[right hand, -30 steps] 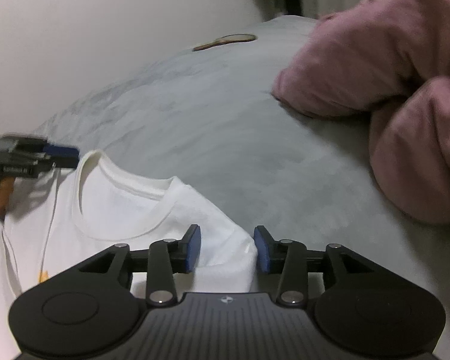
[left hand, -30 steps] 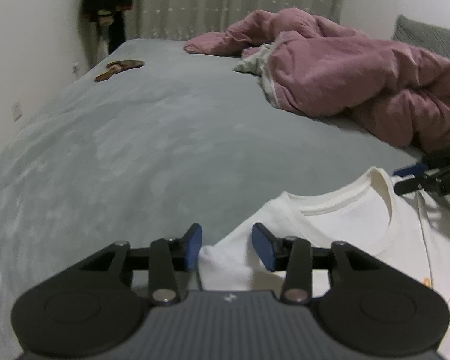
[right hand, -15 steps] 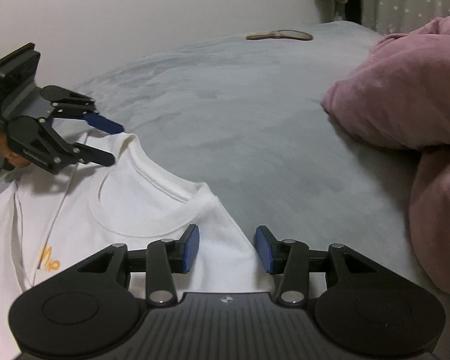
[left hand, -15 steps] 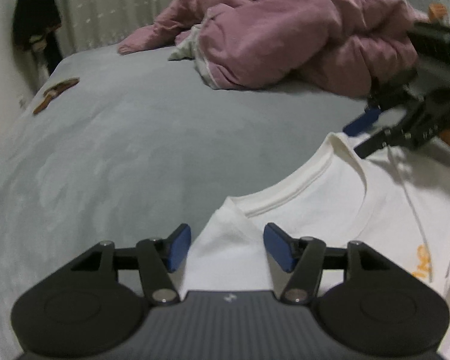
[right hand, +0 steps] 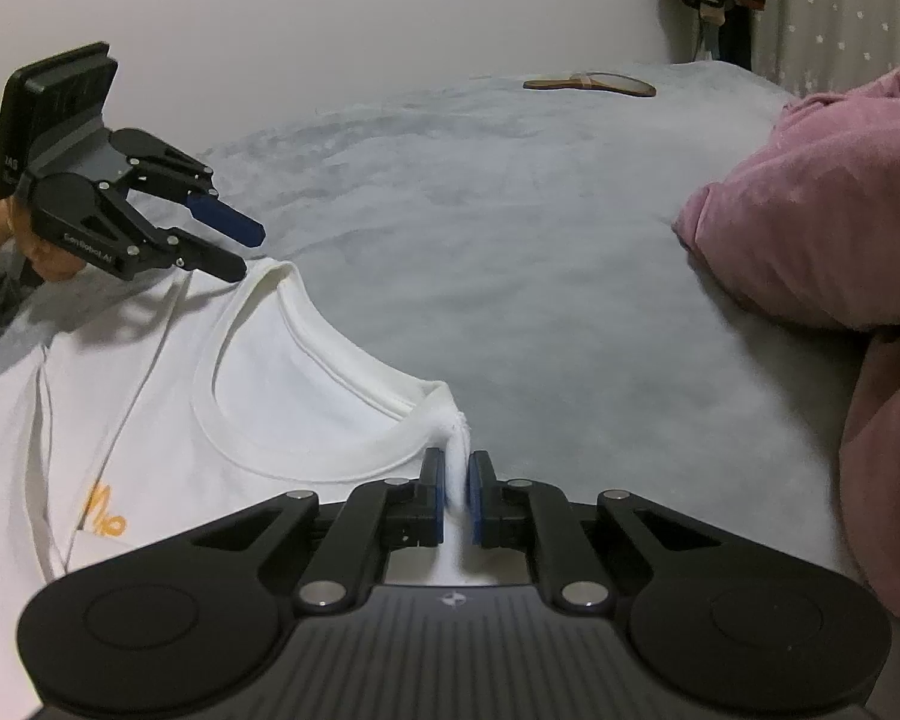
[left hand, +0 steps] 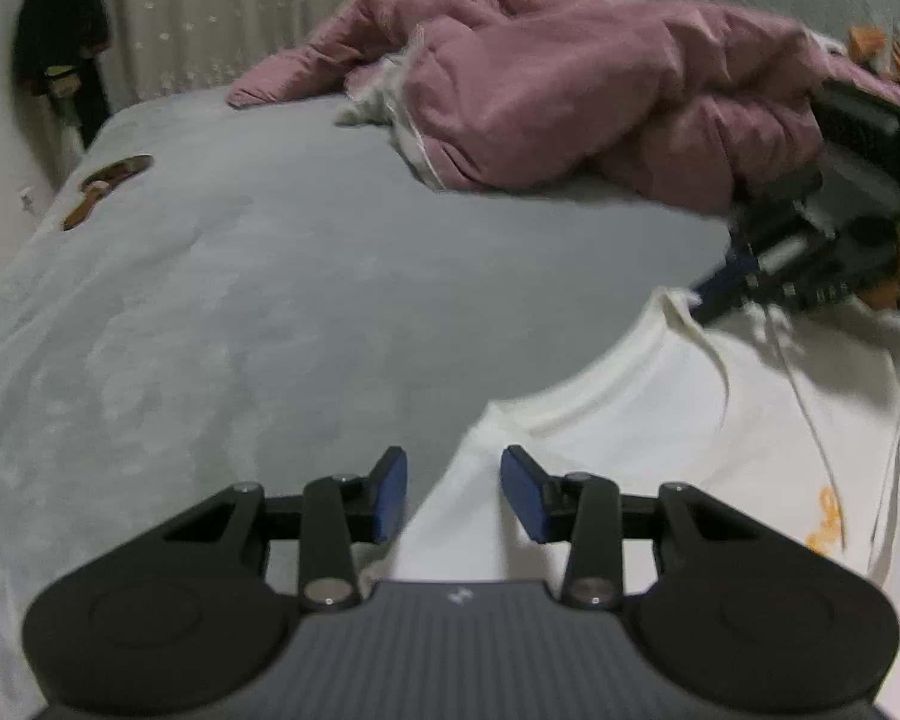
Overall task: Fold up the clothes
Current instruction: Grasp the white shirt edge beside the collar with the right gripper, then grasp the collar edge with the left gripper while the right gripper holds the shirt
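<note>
A white T-shirt (left hand: 660,450) with a small orange print lies flat on the grey bed, collar toward the middle of the bed. In the left wrist view my left gripper (left hand: 455,483) straddles one shoulder corner; its jaws are closing, with a gap still showing beside each pad. My right gripper (right hand: 455,483) is closing and pinches the other shoulder of the T-shirt (right hand: 210,420) into a ridge between its pads. Each view shows the other gripper across the collar: the right gripper (left hand: 720,288) and the left gripper (right hand: 243,252), which a hand holds.
A crumpled pink quilt (left hand: 570,102) is piled at the far right of the grey bed (left hand: 270,300) and reaches near my right gripper (right hand: 840,210). A flat wooden object (left hand: 105,186) lies by the wall. Dark clothes (left hand: 60,42) hang in the corner.
The right gripper's jaws have come together on the shirt's shoulder. The left jaws widened, then narrowed around the other shoulder. Both views have rolled.
</note>
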Demonstrator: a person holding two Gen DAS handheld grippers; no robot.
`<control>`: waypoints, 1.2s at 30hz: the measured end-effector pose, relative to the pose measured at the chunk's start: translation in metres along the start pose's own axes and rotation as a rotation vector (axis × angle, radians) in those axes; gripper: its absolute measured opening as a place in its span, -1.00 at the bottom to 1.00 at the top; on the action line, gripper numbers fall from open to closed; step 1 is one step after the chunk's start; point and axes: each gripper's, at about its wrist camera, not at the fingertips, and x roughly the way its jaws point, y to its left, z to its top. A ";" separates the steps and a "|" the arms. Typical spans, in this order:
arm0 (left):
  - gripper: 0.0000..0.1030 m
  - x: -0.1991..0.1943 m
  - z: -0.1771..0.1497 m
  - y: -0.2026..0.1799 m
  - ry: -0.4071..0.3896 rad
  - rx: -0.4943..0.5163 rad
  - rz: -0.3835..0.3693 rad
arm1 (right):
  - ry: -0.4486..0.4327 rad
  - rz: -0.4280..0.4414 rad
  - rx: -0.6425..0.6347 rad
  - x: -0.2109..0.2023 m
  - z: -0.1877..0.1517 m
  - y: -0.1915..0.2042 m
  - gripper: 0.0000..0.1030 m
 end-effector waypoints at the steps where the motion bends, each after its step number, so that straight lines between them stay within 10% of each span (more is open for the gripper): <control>1: -0.27 0.005 -0.001 -0.005 0.019 0.036 0.015 | 0.005 -0.007 -0.011 0.000 0.001 0.001 -0.82; 8: -0.75 0.016 0.002 -0.023 0.045 0.116 0.086 | 0.033 -0.058 -0.087 -0.001 0.005 0.014 -0.84; 15: -0.82 0.016 0.008 -0.039 0.093 0.201 0.145 | 0.025 -0.113 -0.143 -0.004 0.009 0.026 -0.85; 26: -0.06 0.017 0.009 -0.027 0.068 0.198 0.153 | -0.075 -0.142 -0.173 -0.032 0.004 0.037 -0.86; 36: -0.16 0.016 0.003 -0.033 0.023 0.267 0.150 | -0.154 -0.251 -0.322 -0.049 0.006 0.074 -0.86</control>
